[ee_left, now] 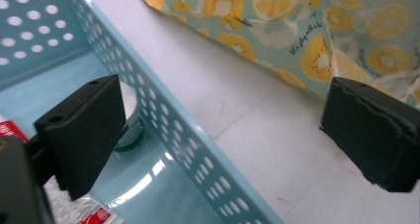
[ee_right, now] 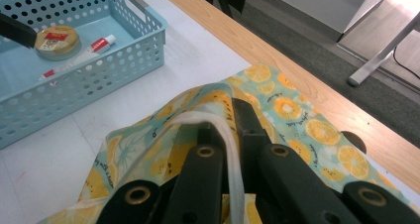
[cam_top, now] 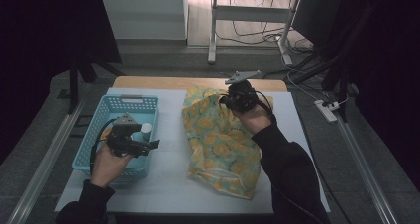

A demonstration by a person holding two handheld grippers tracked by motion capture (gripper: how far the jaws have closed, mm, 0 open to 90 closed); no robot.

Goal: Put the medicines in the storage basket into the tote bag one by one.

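Observation:
A yellow bag with an orange-slice print [cam_top: 218, 144] lies on the white mat, right of a light blue perforated basket [cam_top: 114, 102]. My right gripper [cam_top: 229, 101] is at the bag's far top edge. In the right gripper view its jaws [ee_right: 223, 117] are shut on the bag's white cord [ee_right: 233, 154], with the fabric [ee_right: 297, 115] bunched around them. My left gripper [cam_top: 148, 145] hovers over the basket's right wall, open wide and holding nothing [ee_left: 223, 115]. One jaw is above the basket floor, the other above the mat near the bag [ee_left: 297, 16].
The basket [ee_right: 99, 65] holds a round tin [ee_right: 57, 40], a red-and-white tube [ee_right: 79, 60] and a white-lidded jar [ee_left: 132, 127]. A bare strip of mat [cam_top: 171, 149] separates basket and bag. The wooden table edge [cam_top: 198, 82] runs behind; a power strip [cam_top: 327, 110] lies on the floor.

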